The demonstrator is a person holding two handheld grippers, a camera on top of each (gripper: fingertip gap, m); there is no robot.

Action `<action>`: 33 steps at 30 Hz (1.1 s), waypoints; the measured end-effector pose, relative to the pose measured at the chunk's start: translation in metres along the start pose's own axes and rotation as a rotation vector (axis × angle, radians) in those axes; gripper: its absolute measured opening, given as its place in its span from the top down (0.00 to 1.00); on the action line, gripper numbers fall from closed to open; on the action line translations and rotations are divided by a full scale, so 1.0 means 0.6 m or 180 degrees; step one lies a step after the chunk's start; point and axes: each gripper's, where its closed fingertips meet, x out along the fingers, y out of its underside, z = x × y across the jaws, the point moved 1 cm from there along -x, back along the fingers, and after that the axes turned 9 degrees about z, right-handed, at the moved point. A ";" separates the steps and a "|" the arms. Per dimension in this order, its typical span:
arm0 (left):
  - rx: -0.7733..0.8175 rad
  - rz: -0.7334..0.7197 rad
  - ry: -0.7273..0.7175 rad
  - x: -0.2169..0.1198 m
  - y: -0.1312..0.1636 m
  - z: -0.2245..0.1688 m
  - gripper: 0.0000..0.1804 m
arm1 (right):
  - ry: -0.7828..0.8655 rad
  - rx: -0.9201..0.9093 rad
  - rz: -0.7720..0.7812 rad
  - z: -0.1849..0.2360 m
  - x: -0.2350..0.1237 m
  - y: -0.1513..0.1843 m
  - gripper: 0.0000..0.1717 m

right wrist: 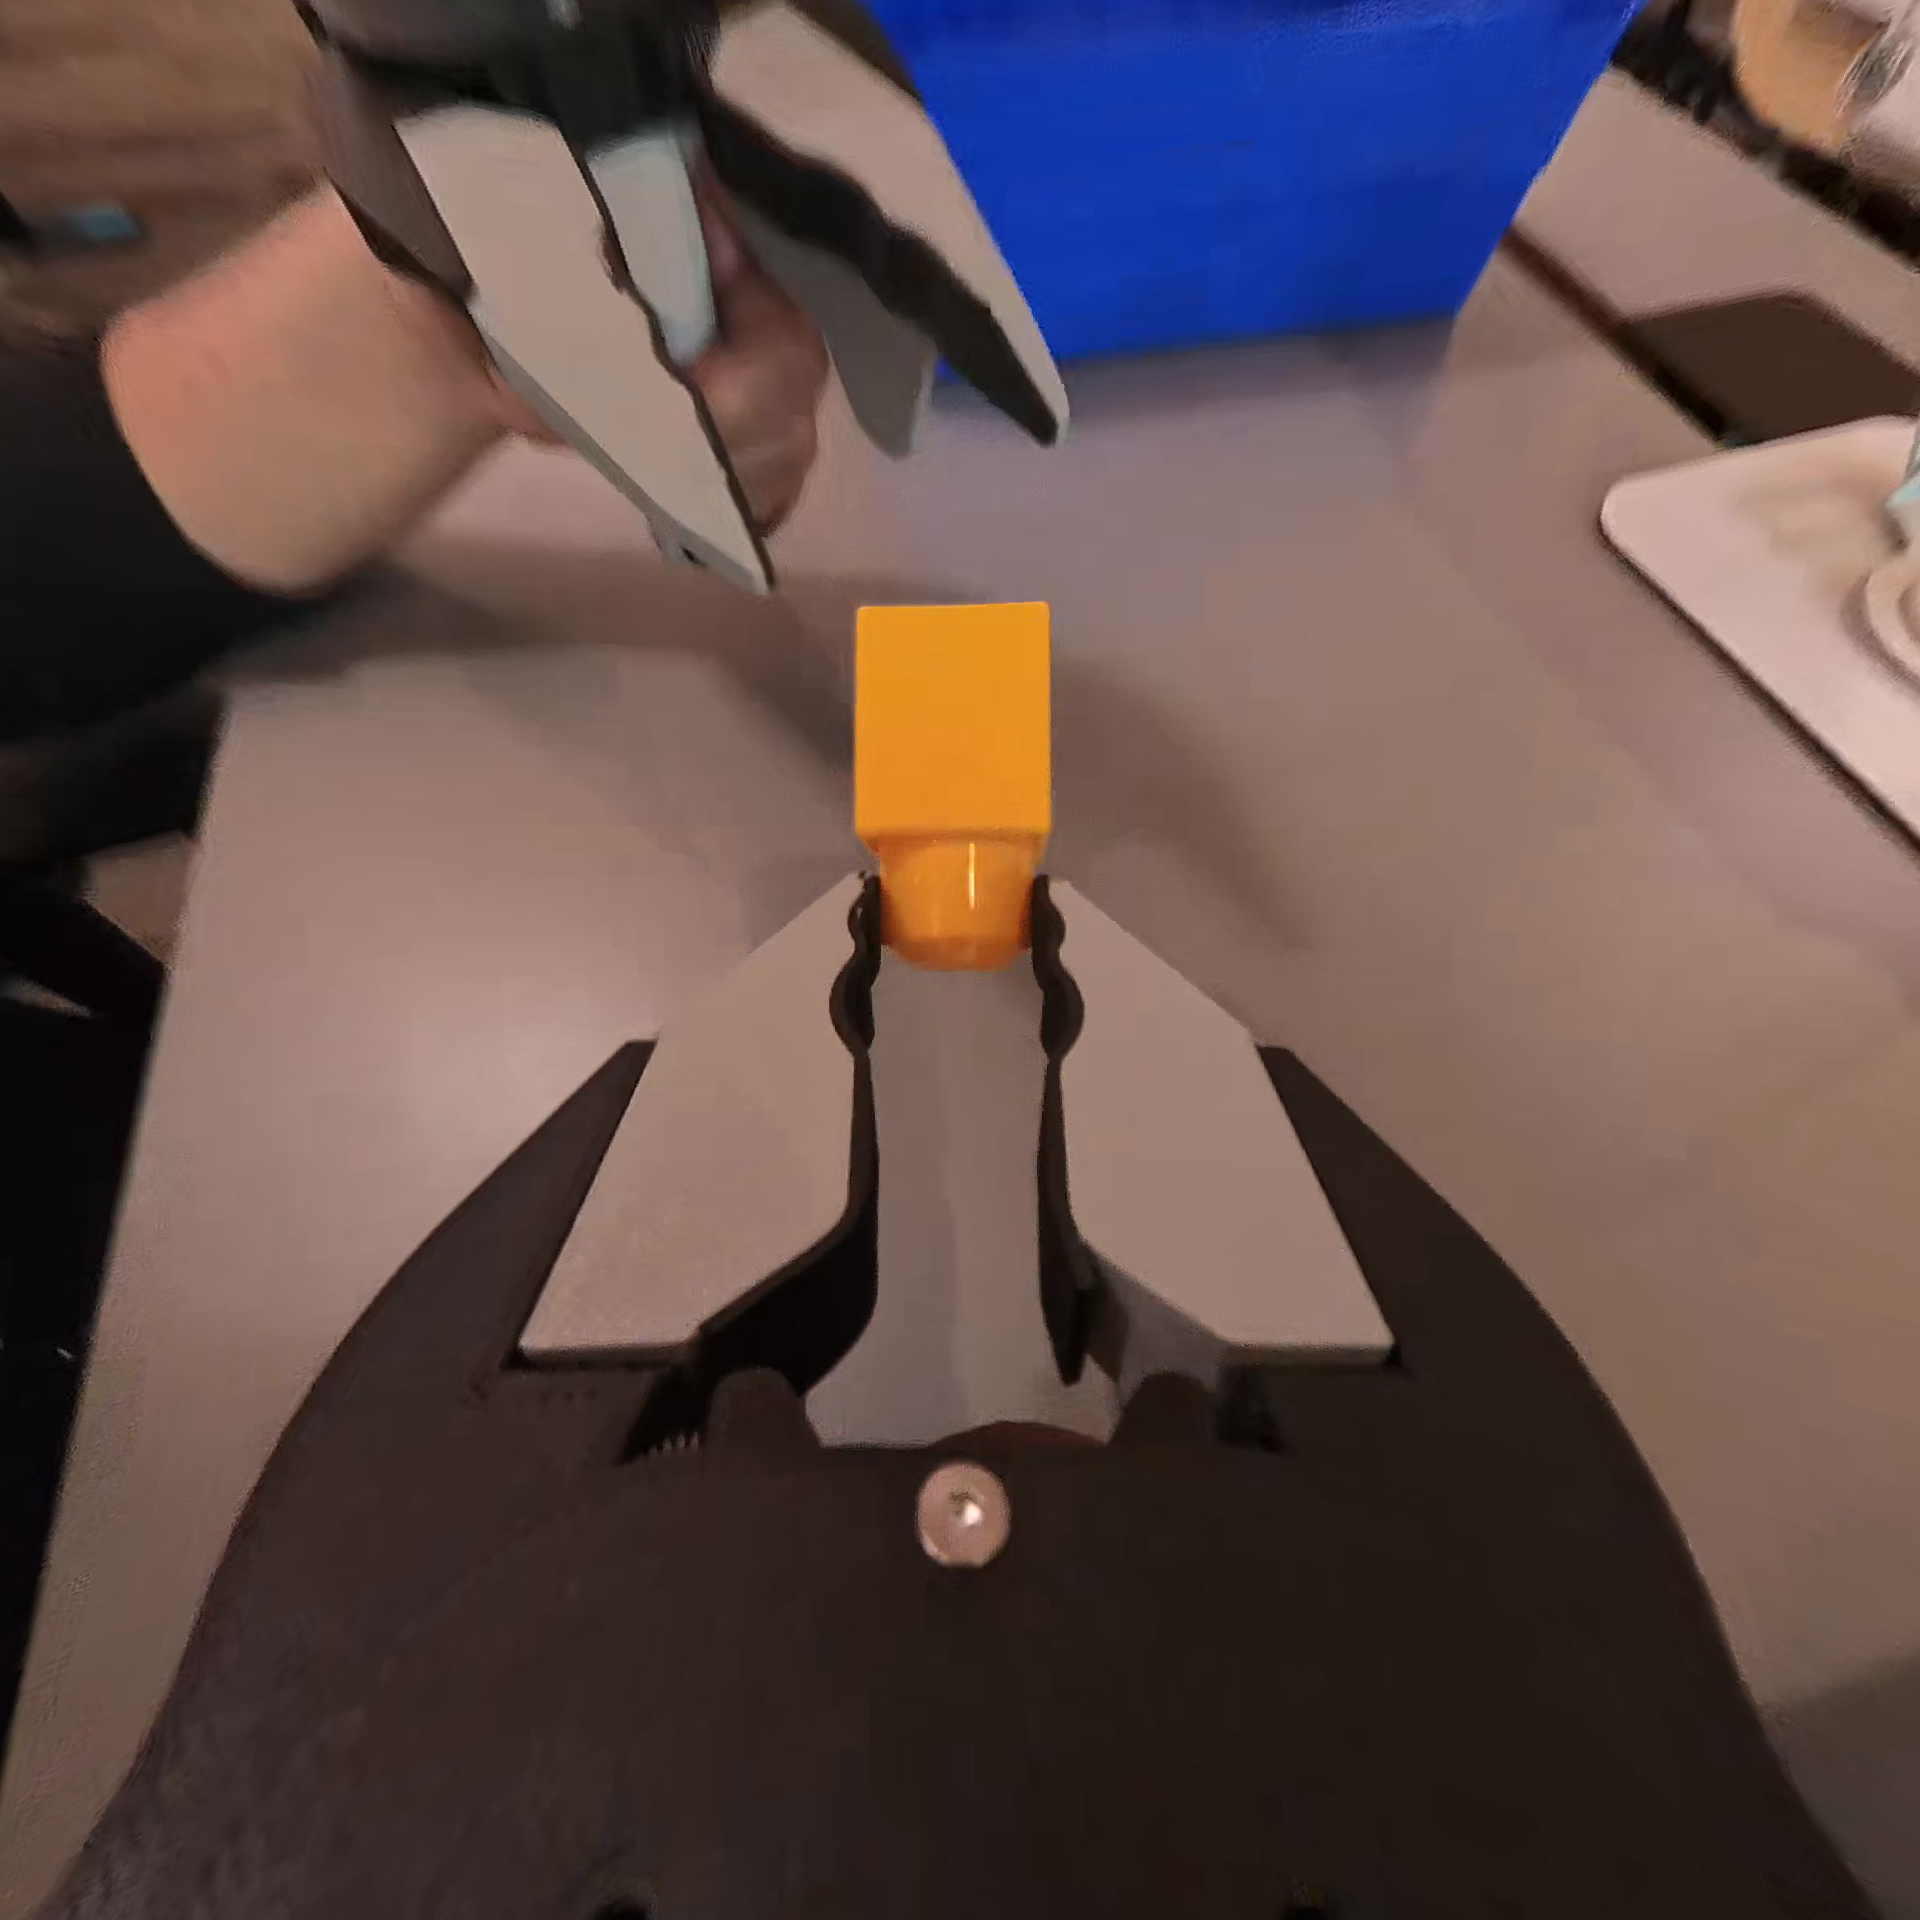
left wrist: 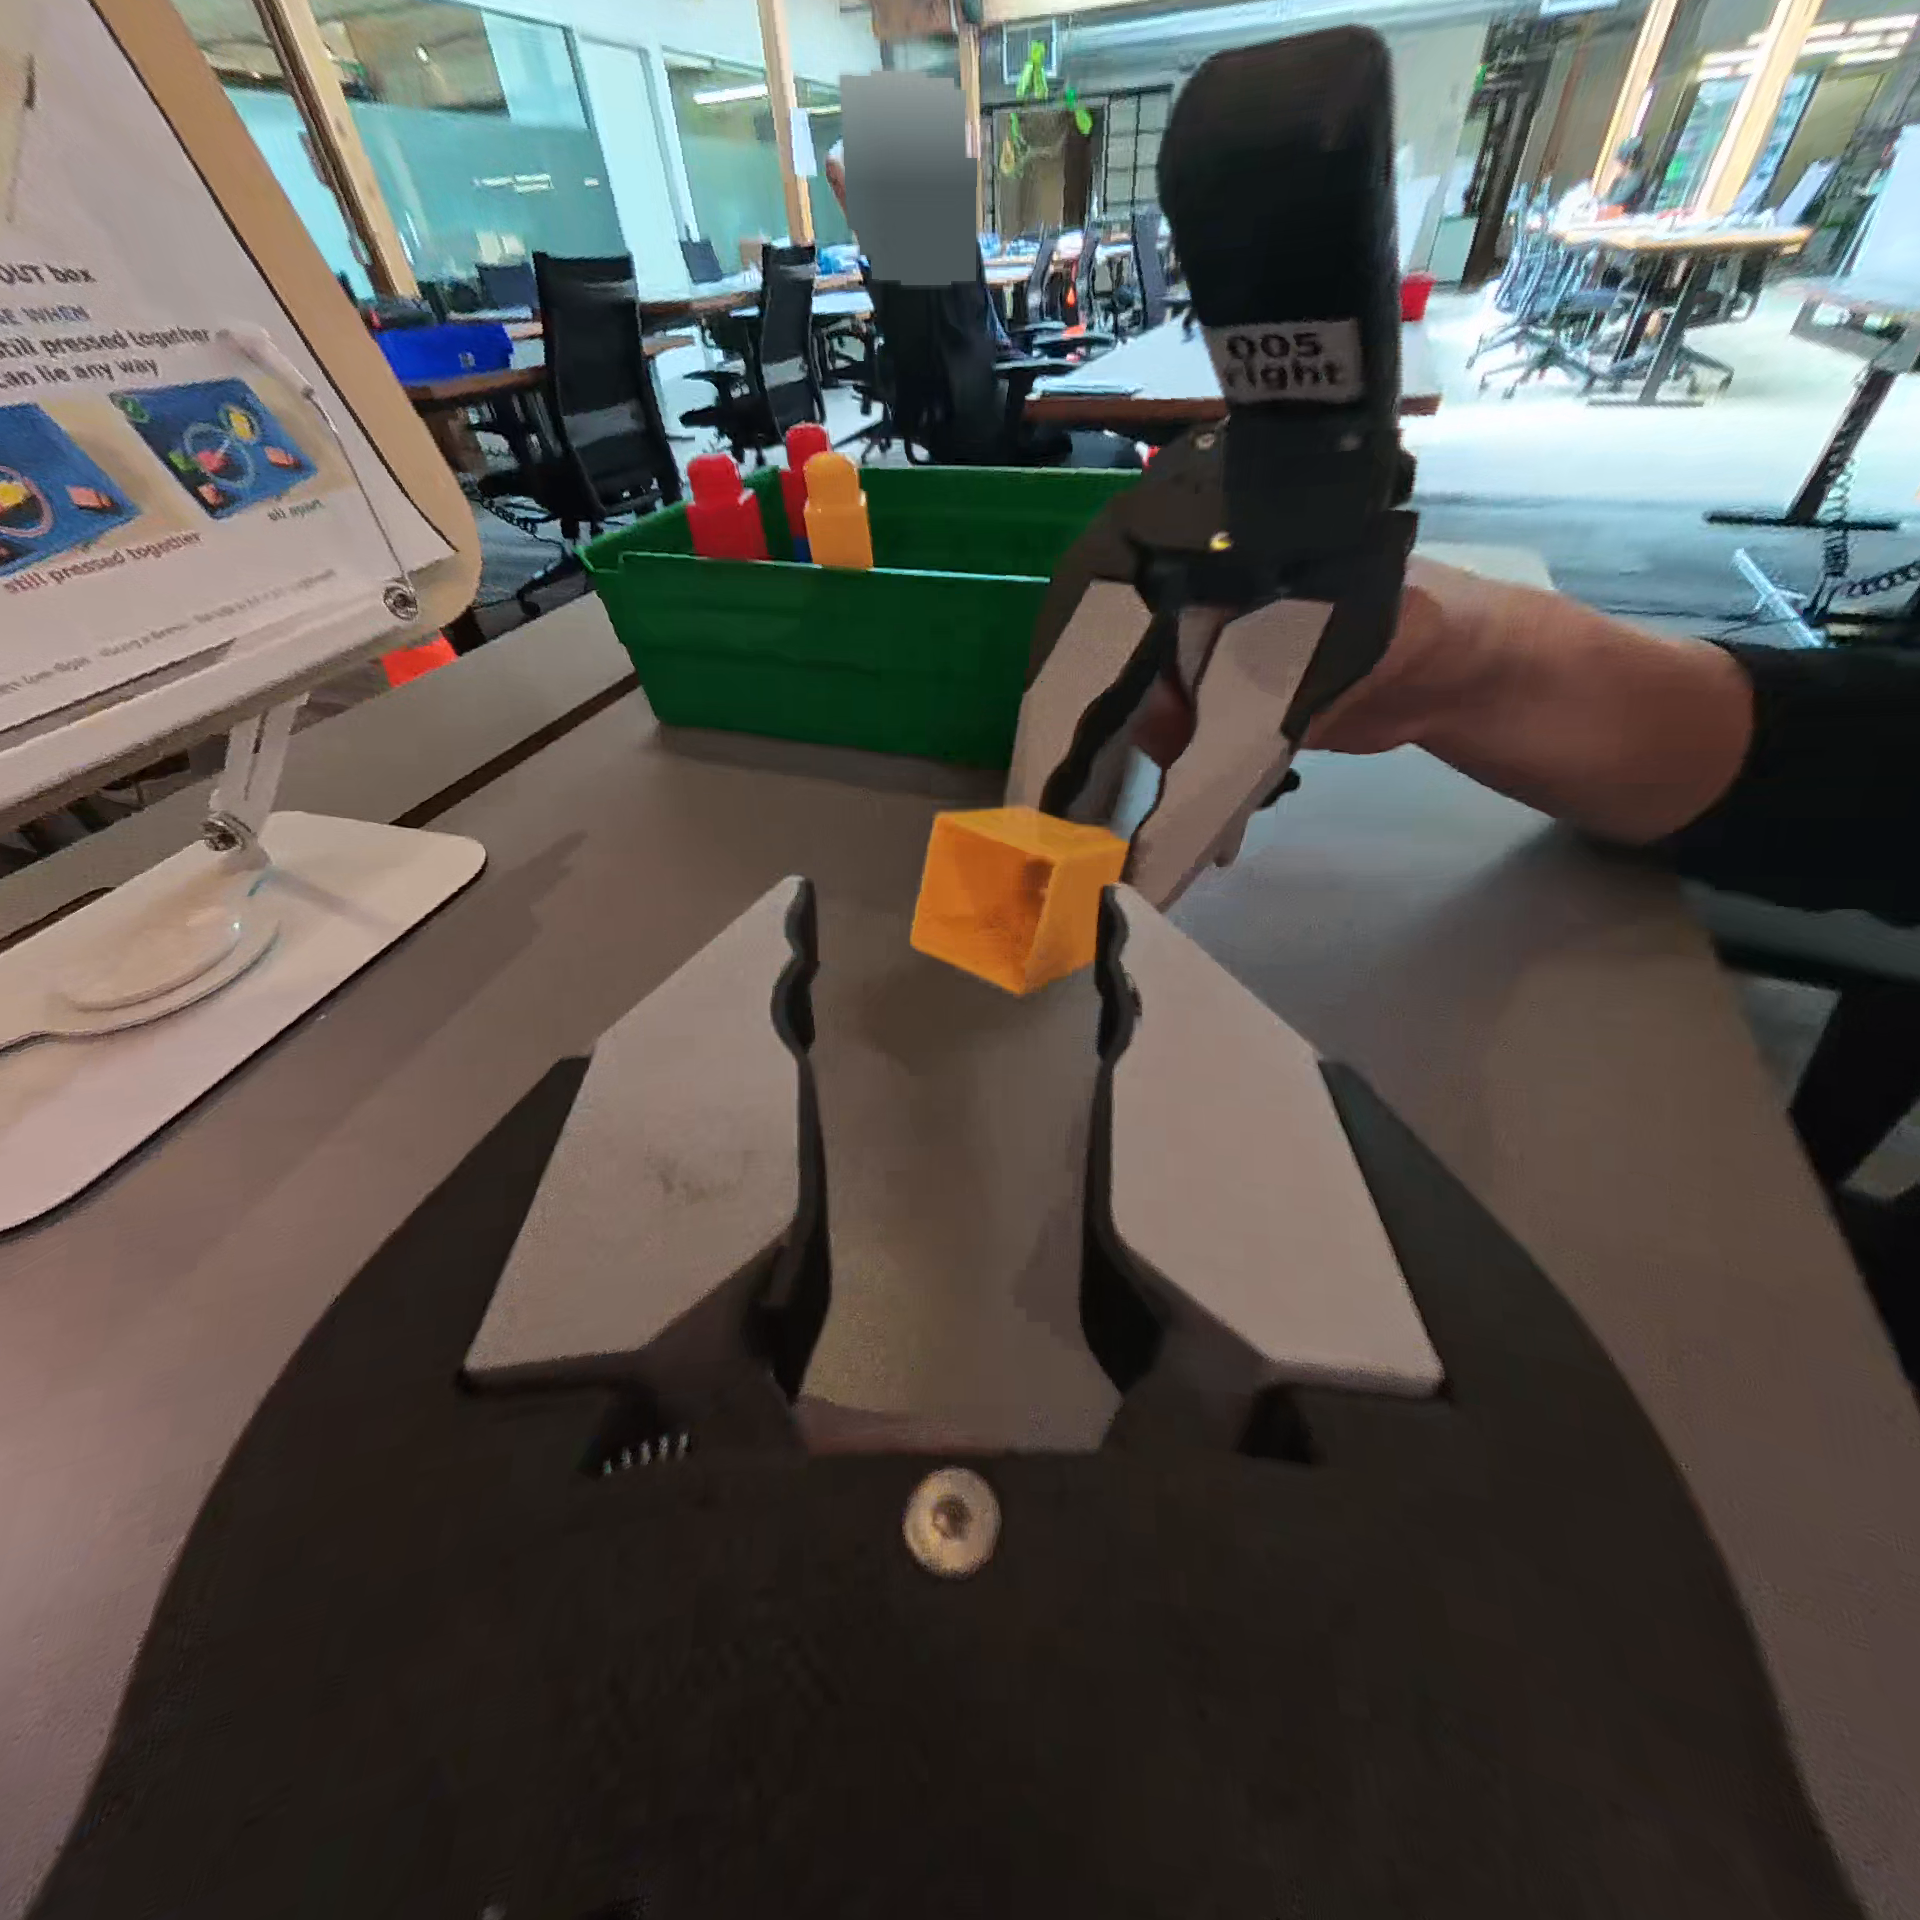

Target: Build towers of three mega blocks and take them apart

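Right hand-held gripper (right wrist: 956,920): narrowly closed, both pads pressing the round stud of an orange block (right wrist: 951,717).
Block position: held off the desk (right wrist: 1299,727), between the two grippers.
Block axis: in line with the right fingers, stud toward them, hollow base facing the left gripper.
Left hand-held gripper (left wrist: 951,940): jaws wide apart, holding nothing; block just ahead, beside its right fingertip.
Nearer hand: right.
Green bin (left wrist: 831,644): behind, holding red and orange blocks.

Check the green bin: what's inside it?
Poking above the green bin's rim: two red blocks, an orange block, and a sliver of blue between them. The bin's walls hide their lower parts and anything lying on its floor.
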 end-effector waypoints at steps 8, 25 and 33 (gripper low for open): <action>0.0249 0.0594 0.0303 0.051 0.066 -0.042 0.79 | 0.0045 -0.0285 0.0443 0.017 0.017 0.030 0.85; 0.0551 0.1694 0.0217 0.085 0.165 -0.051 0.85 | -0.0085 -0.0011 0.0259 0.009 0.039 0.030 0.85; 0.0573 0.1756 -0.0028 0.075 0.162 -0.034 0.82 | 0.0082 -0.0117 0.0171 0.008 0.055 0.021 0.85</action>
